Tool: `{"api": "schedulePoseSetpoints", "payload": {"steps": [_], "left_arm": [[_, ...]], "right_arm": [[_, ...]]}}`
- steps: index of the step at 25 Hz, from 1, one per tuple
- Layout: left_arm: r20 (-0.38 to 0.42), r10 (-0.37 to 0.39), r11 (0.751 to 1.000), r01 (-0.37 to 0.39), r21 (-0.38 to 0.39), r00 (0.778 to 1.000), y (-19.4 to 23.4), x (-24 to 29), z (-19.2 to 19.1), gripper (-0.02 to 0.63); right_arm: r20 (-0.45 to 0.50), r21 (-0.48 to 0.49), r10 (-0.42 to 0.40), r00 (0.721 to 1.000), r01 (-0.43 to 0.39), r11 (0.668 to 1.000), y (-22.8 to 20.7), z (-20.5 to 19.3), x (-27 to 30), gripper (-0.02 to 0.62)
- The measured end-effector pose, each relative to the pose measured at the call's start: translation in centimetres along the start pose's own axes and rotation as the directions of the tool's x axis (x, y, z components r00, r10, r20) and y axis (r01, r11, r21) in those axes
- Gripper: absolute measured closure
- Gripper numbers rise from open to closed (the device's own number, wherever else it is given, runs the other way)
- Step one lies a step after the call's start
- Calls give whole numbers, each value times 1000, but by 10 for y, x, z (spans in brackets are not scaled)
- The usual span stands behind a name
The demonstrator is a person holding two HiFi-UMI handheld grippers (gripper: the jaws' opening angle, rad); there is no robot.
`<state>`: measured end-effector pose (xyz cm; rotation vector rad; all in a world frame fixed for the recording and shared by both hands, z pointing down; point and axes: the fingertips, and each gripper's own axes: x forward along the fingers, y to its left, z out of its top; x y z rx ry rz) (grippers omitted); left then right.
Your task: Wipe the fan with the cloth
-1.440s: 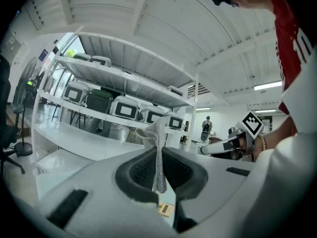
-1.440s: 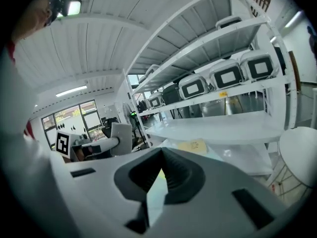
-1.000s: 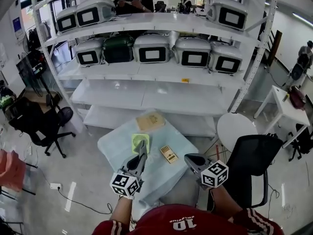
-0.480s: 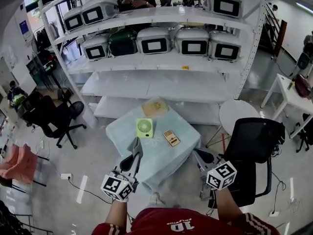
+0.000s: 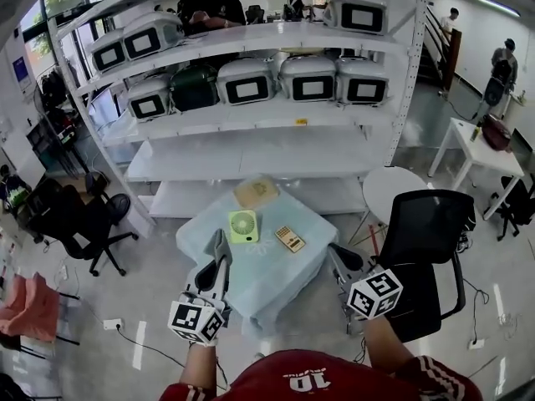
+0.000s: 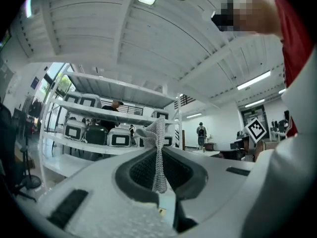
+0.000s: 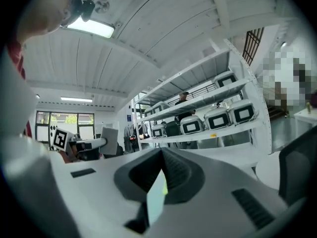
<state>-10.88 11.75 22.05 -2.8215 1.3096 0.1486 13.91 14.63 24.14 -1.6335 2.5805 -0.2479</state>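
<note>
Left gripper [image 6: 158, 150] first: its jaws are clamped together on the cloth [image 6: 158, 165], a grey knitted strip that stands up out of the seam between them and folds over at the top. Across to the right gripper [image 7: 161, 155]: jaws pressed tight together, nothing between them. In the head view both grippers hang low over the near edge of the table [image 5: 280, 286], the left one at about 7 o'clock of the tabletop, the right one at about 5 o'clock.

Out from there to the fan [image 5: 243, 225]: a small pale-green square body with a round grille in its face, sitting on the table's light blue cover. It is at 1 o'clock from the left gripper's tip and clear of it, with no contact. A flat tan piece [image 5: 256, 192] lies at 12 o'clock of the fan, near the far edge, and a small yellowish pad [image 5: 290, 240] lies close by at 4 o'clock.

Beyond the table stands a white shelf rack [image 5: 251, 161]. Its upper levels carry a row of white boxes [image 5: 313, 78] with dark front panels, and one dark green box [image 5: 194, 88] sits among them. A black office chair [image 5: 426, 232] stands at 3 o'clock of the table.
</note>
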Motion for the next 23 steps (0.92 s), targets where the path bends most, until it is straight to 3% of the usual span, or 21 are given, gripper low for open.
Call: {"api": "schedulePoseSetpoints", "payload": {"steps": [2, 10, 23], "left_arm": [[-1, -10, 999, 10, 38, 1000, 8, -5, 5, 586], [42, -68, 995, 71, -74, 997, 30, -12, 6, 585], [-7, -78, 992, 77, -102, 997, 41, -11, -18, 585]], "right_arm": [[-7, 0, -23, 1000, 23, 1000, 10, -3, 4, 594], [-27, -38, -82, 996, 81, 996, 31, -7, 12, 594], [-47, -42, -99, 994, 97, 994, 37, -17, 19, 597]]}}
